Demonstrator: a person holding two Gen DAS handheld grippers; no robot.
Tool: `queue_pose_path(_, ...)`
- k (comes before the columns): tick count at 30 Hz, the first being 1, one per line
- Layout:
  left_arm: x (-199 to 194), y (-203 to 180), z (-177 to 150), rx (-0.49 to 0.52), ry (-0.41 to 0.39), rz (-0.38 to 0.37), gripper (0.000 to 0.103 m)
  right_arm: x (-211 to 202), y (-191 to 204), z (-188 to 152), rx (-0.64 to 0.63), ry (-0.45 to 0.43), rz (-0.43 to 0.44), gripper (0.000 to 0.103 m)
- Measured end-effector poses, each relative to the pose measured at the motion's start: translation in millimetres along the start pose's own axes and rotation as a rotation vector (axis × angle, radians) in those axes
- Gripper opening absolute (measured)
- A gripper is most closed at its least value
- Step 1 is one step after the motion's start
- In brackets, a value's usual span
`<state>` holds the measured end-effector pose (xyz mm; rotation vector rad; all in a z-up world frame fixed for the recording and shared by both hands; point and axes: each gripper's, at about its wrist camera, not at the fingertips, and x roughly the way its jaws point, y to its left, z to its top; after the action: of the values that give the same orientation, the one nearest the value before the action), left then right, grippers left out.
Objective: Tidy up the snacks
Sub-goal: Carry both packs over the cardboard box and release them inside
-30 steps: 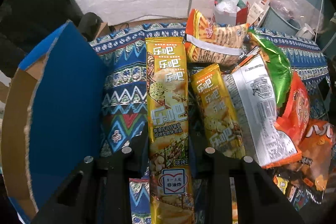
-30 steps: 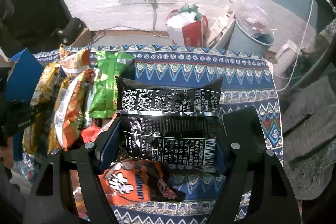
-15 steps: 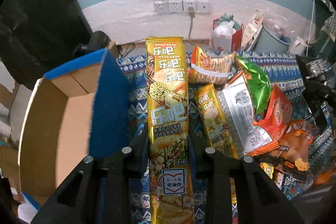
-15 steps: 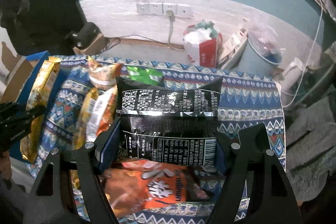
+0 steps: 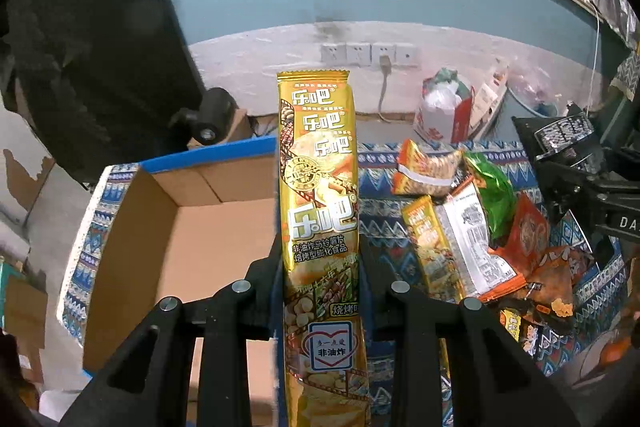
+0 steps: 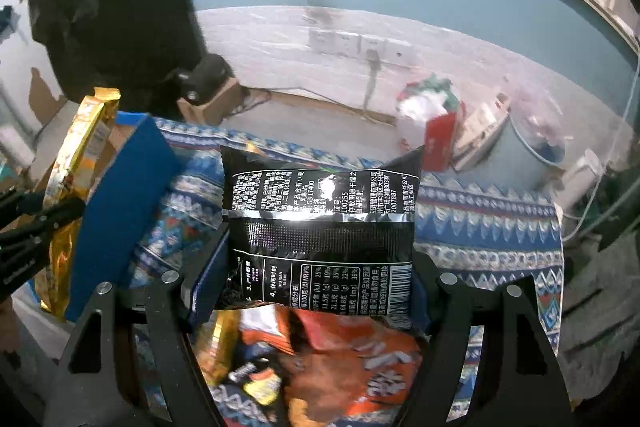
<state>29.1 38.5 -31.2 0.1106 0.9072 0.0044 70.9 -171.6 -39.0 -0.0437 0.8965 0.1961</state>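
Observation:
My left gripper [image 5: 320, 267] is shut on a long yellow chip packet [image 5: 318, 187] and holds it upright in the air, over the right wall of an open cardboard box [image 5: 180, 247] with blue outer sides. My right gripper [image 6: 320, 283] is shut on a black snack packet [image 6: 320, 227], held above the pile. The yellow packet [image 6: 76, 163] and the box [image 6: 124, 199] also show at the left of the right wrist view. The right gripper with its black packet [image 5: 568, 135] shows at the right of the left wrist view.
A pile of snack bags [image 5: 472, 227] lies on a blue patterned cloth [image 6: 480, 223]; an orange bag [image 6: 352, 363] lies under my right gripper. A wall with sockets [image 5: 368, 53], a red-and-white bag [image 5: 444, 115] and a grey bucket [image 6: 524, 155] stand behind.
Both grippers have risen with their packets. The left one has moved left, so the box's open inside now shows beneath it. The right one has moved left toward the box.

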Motion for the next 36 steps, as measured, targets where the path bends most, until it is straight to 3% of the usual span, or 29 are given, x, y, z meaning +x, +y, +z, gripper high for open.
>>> queue_pose_path(10,-11,47,-4,-0.05,-0.02,0.028,0.031,2,57,28,-0.08,-0.026,0.073,0.075)
queue_pose_path(21,0,104,-9,-0.091,0.001,0.089,0.031,23,118,39,-0.179,0.012,0.143,0.075)
queue_pose_path(36,43,153,-33,-0.171,0.122,0.135,0.031,57,192,50,-0.292,0.072,0.234,0.075)
